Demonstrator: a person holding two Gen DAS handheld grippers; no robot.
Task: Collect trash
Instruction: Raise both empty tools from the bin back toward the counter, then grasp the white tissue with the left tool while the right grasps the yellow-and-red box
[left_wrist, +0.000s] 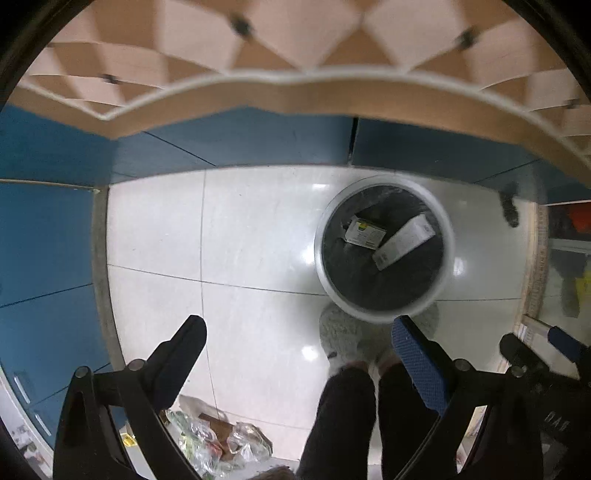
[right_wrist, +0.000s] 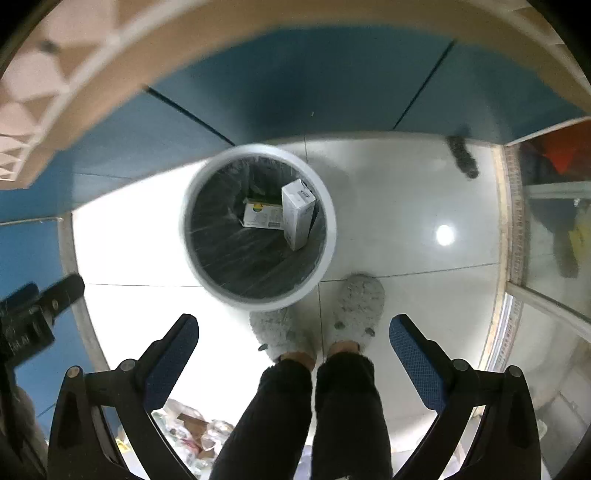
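White bin (right_wrist: 258, 293) holds 2 boxes (right_wrist: 298, 214), longest leaning upright; both grippers' fingers (left_wrist: 417, 360) wide apart, empty.

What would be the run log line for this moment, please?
left gripper: open, empty | right gripper: open, empty | bin: two boxes inside | trash pile: on floor
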